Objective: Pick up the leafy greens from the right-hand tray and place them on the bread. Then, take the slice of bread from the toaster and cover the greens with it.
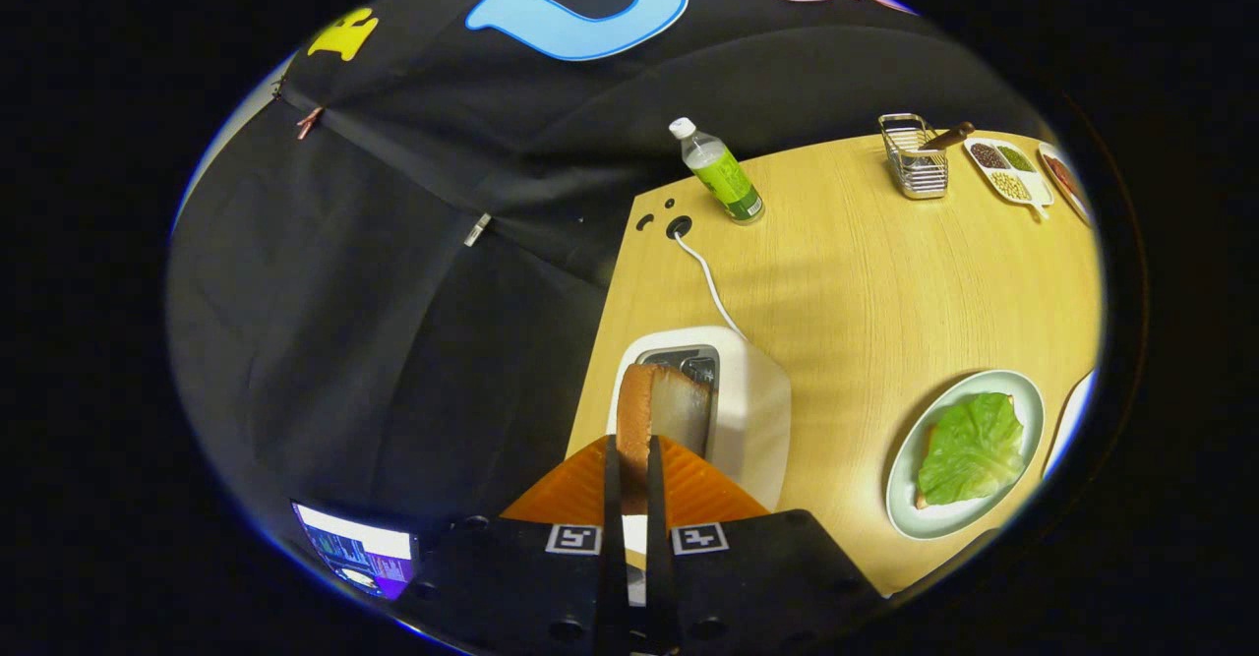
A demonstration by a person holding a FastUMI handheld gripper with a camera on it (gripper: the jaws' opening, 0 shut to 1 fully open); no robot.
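The tool (634,459) pinches the tan slice of toasted bread (657,415) above the white toaster (752,410); held only by one edge, it could slip or tear before reaching the green lettuce leaf (972,447) on the pale round plate (1028,400) at right.

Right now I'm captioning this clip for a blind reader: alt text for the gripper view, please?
The gripper pinches a slice of bread above the white toaster on a wooden table. To its right, a pale plate holds bread topped with a lettuce leaf.
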